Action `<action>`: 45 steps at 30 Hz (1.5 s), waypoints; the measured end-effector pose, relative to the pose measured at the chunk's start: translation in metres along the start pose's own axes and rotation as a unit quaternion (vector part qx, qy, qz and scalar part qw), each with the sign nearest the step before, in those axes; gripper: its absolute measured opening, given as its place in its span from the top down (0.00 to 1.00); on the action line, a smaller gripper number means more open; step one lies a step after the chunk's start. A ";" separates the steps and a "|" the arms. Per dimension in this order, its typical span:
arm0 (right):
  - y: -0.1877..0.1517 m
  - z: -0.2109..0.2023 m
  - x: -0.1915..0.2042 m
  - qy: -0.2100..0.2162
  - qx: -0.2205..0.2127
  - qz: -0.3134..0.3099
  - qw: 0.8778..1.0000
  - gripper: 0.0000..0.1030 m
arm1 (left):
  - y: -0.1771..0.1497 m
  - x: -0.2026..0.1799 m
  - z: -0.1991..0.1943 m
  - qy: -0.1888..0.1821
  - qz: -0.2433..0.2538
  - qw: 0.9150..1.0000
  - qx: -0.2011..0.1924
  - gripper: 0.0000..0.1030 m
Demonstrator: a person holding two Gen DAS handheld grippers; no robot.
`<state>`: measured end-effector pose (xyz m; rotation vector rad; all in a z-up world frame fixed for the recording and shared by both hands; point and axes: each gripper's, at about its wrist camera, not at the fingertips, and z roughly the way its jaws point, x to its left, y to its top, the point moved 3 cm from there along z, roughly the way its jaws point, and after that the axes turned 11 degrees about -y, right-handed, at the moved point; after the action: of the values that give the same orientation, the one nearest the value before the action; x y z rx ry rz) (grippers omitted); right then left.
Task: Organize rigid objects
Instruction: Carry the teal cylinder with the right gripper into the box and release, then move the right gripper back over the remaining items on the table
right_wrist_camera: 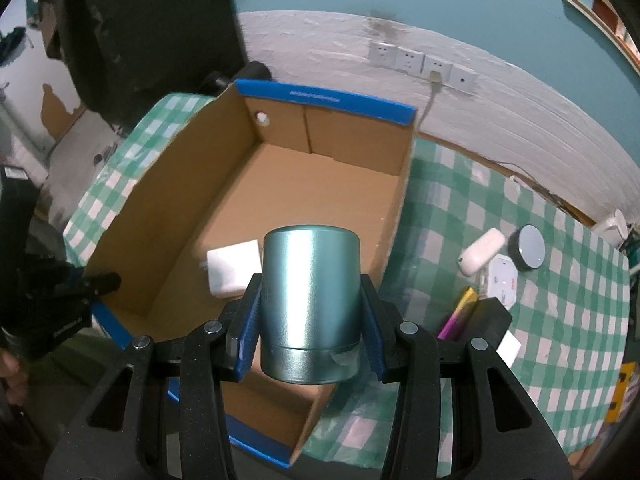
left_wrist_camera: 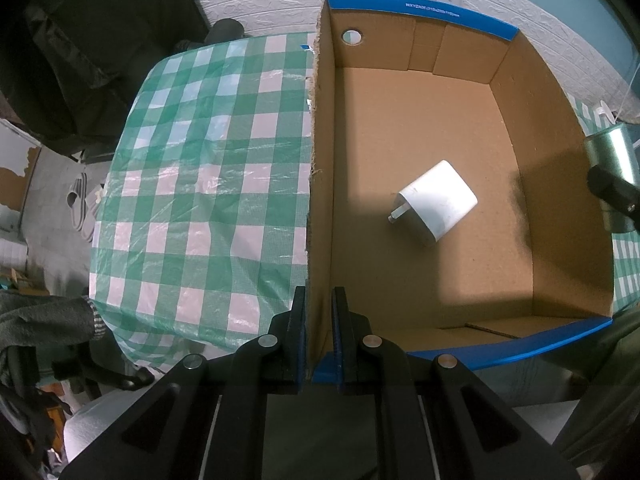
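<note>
An open cardboard box [left_wrist_camera: 516, 128] with blue rims stands on a green-checked tablecloth [left_wrist_camera: 200, 168]. A white charger plug [left_wrist_camera: 436, 202] lies on its floor. My left gripper [left_wrist_camera: 320, 300] is shut on the box's left wall near the front corner. In the right wrist view my right gripper [right_wrist_camera: 311, 280] is shut on a shiny teal metal tin [right_wrist_camera: 310, 248], held upright above the box [right_wrist_camera: 320, 98], just right of the charger [right_wrist_camera: 234, 268]. The tin [left_wrist_camera: 612, 152] also shows at the right edge of the left wrist view. The left gripper [right_wrist_camera: 80, 292] sits at the box's left wall.
On the cloth right of the box lie a white oval device [right_wrist_camera: 480, 256], a round black disc with a mirror top [right_wrist_camera: 530, 246], a white socket block [right_wrist_camera: 502, 280], a pink-yellow pen [right_wrist_camera: 458, 316] and a black block [right_wrist_camera: 492, 312]. Wall sockets [right_wrist_camera: 420, 62] are behind.
</note>
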<state>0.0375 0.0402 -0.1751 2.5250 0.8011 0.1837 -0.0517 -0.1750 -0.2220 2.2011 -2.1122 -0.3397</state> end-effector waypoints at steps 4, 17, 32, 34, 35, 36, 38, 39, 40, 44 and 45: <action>-0.003 0.008 0.004 0.000 0.011 -0.006 1.000 0.57 | 0.000 0.000 0.000 0.000 0.000 1.000 0.000 0.91; -0.009 0.016 -0.001 0.005 0.021 0.005 1.000 0.57 | 0.001 -0.002 -0.001 -0.002 -0.001 1.000 0.000 0.91; -0.003 -0.001 -0.017 0.008 -0.003 0.032 0.999 0.56 | 0.000 -0.001 0.000 0.000 0.000 1.000 0.000 0.91; -0.002 -0.006 -0.023 0.007 -0.007 0.039 0.999 0.56 | 0.000 -0.001 0.000 -0.001 0.000 1.000 0.000 0.91; -0.001 -0.008 -0.026 0.006 -0.009 0.043 0.999 0.56 | 0.000 -0.001 0.000 0.000 0.001 1.000 0.000 0.91; 0.000 -0.010 -0.030 0.006 -0.011 0.049 0.999 0.56 | 0.000 -0.001 0.000 0.000 0.000 1.000 0.000 0.91; 0.000 -0.013 -0.039 0.004 -0.015 0.059 0.998 0.55 | 0.000 -0.001 0.000 0.000 0.001 1.000 0.000 0.91; 0.001 -0.014 -0.042 0.003 -0.015 0.062 0.998 0.54 | 0.000 -0.001 0.000 0.000 0.001 1.000 0.000 0.91; 0.001 -0.015 -0.047 0.001 -0.016 0.067 0.998 0.53 | 0.000 -0.001 0.000 -0.001 0.000 1.000 0.000 0.91; -0.001 -0.012 -0.067 -0.007 -0.012 0.086 0.996 0.53 | 0.000 -0.001 0.000 -0.002 0.000 1.000 -0.001 0.91; -0.003 -0.010 -0.073 -0.010 -0.009 0.093 0.996 0.53 | 0.000 -0.001 0.000 -0.002 0.000 1.000 0.000 0.91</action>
<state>-0.0262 0.0043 -0.1665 2.5788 0.5521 0.2254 -0.0518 -0.1738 -0.2220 2.2020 -2.1144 -0.3433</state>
